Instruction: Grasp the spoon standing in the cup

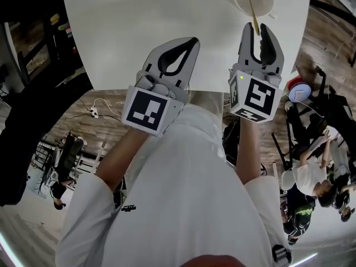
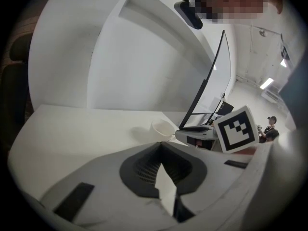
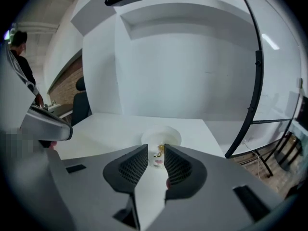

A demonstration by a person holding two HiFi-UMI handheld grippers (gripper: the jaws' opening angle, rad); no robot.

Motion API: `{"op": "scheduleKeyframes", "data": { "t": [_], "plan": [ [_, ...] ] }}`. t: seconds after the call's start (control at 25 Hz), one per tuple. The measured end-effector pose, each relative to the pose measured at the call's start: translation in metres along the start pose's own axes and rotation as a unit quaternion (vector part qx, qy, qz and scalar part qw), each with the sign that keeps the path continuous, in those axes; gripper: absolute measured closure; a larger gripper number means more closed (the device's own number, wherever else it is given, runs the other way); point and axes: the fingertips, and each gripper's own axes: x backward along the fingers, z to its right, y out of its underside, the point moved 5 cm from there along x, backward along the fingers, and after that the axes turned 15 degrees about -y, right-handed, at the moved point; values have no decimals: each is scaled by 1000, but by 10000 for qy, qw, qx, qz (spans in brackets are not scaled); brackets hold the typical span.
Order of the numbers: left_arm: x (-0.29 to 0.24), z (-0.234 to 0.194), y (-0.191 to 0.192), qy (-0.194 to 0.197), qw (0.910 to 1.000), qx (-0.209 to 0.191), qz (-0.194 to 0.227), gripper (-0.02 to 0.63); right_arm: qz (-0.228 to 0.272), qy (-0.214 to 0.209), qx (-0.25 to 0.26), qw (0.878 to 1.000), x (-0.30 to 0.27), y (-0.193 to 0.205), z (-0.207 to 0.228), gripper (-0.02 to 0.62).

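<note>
A white cup [image 1: 261,1] stands near the table's far right corner. A spoon [image 1: 251,7] with a yellow handle leans in it, its free end pointing toward me. My right gripper [image 1: 258,28] sits just short of the cup, jaws a narrow gap apart, with the handle's end between the fingertips but no visible pinch. In the right gripper view the cup [image 3: 168,134] and the spoon [image 3: 158,153] show through the gap of the right gripper [image 3: 155,149]. My left gripper [image 1: 193,40] rests over the table edge, shut and empty; in its own view the left gripper [image 2: 160,146] points at the cup [image 2: 163,128].
The white table [image 1: 139,26] ends just under both grippers. A thin black curved pole [image 3: 255,81] rises at the table's right side. White wall panels stand behind the table. People and chairs [image 1: 311,166] are on the floor to the right.
</note>
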Motion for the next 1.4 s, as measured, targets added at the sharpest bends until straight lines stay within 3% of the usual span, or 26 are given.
{"op": "scheduleKeyframes", "data": {
  "t": [0.2, 0.28, 0.44, 1.12, 1.4],
  "plan": [
    [0, -5, 2, -32, 10000, 92, -10, 611, -184, 81, -26, 9998, -8, 3, 2, 496],
    [1, -5, 4, -37, 9999, 115, -24, 611, -266, 170, -17, 9995, -8, 4, 2, 544],
    [6, -3, 7, -47, 9999, 109, -33, 611, -325, 264, -14, 9991, -7, 4, 5, 552],
    [37, 16, 8, -55, 9997, 20, 217, 611, 107, 286, 168, 9994, 36, -8, -7, 555],
    [55, 18, 2, -69, 9972, -51, 740, 611, 381, 163, 276, 9988, 63, -17, -22, 555]
  ]
}}
